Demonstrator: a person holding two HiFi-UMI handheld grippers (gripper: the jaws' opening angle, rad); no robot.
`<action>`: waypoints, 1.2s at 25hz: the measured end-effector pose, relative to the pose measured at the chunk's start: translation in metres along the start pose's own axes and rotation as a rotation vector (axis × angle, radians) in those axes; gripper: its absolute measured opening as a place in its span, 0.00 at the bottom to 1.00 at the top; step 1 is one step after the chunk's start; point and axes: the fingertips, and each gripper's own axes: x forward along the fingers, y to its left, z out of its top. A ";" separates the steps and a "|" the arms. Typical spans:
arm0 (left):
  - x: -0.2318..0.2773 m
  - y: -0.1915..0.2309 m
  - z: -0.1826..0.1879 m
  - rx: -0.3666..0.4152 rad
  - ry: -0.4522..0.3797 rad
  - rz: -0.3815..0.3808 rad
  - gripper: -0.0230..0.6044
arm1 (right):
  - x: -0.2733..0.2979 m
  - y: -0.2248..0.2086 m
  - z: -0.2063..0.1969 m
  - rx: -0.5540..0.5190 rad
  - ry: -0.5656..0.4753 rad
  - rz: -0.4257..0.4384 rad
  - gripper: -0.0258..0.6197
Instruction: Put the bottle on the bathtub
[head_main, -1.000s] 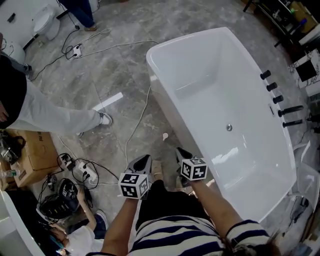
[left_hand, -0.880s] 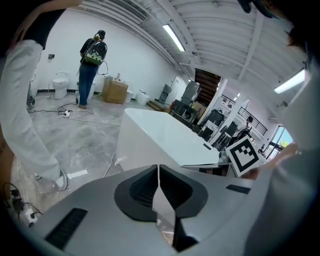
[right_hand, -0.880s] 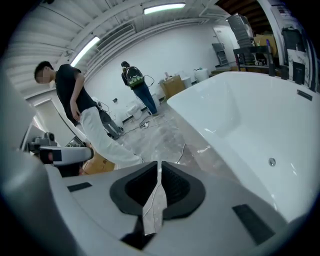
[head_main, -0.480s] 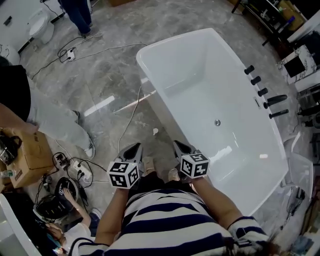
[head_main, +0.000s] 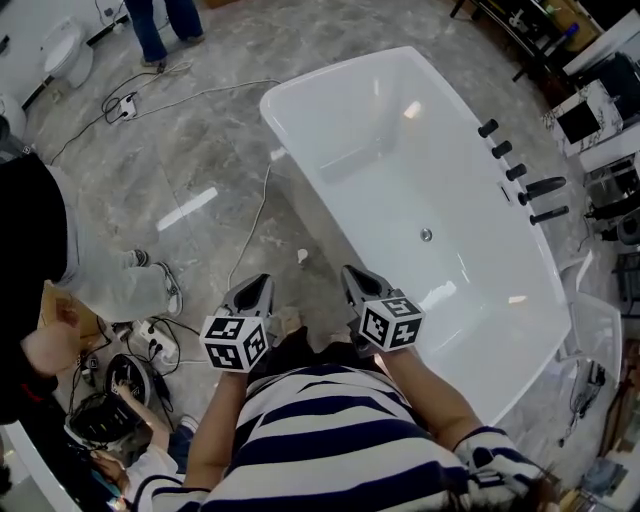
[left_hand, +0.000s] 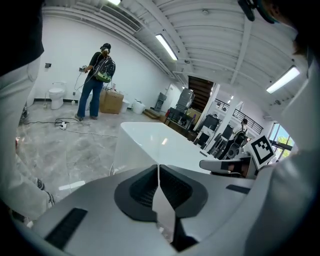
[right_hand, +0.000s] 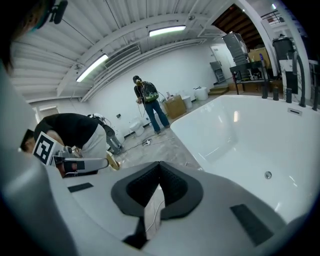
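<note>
No bottle shows in any view. The white bathtub (head_main: 400, 150) stands empty on the grey marble floor, running from top centre to lower right in the head view. My left gripper (head_main: 258, 283) is held over the floor just left of the tub's near end, its jaws shut with nothing between them. My right gripper (head_main: 350, 272) hovers beside the tub's near rim, also shut and empty. The left gripper view (left_hand: 159, 167) looks along the tub (left_hand: 160, 142) from its end. The right gripper view (right_hand: 159, 164) shows the tub's inside (right_hand: 240, 135) with its drain.
Black tap fittings (head_main: 515, 180) line the tub's far rim. A cable (head_main: 255, 225) trails across the floor beside the tub. A bent-over person (head_main: 40, 250) is at the left, with a power strip (head_main: 150, 340) and gear nearby. Another person (head_main: 165, 25) stands far back near a toilet (head_main: 65, 45).
The head view has shifted, so the tub sits further left and up in frame. The person at the left has stepped closer and bent down. Both grippers stay shut and side by side.
</note>
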 end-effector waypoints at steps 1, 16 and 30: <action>0.000 0.000 0.001 0.000 0.000 -0.001 0.08 | 0.001 0.002 0.001 0.001 -0.001 0.000 0.08; -0.002 0.021 0.001 -0.021 0.014 0.009 0.08 | 0.018 0.012 0.004 -0.036 0.024 -0.025 0.08; -0.002 0.032 0.010 -0.013 -0.006 0.025 0.08 | 0.024 0.026 0.013 -0.100 0.017 -0.023 0.08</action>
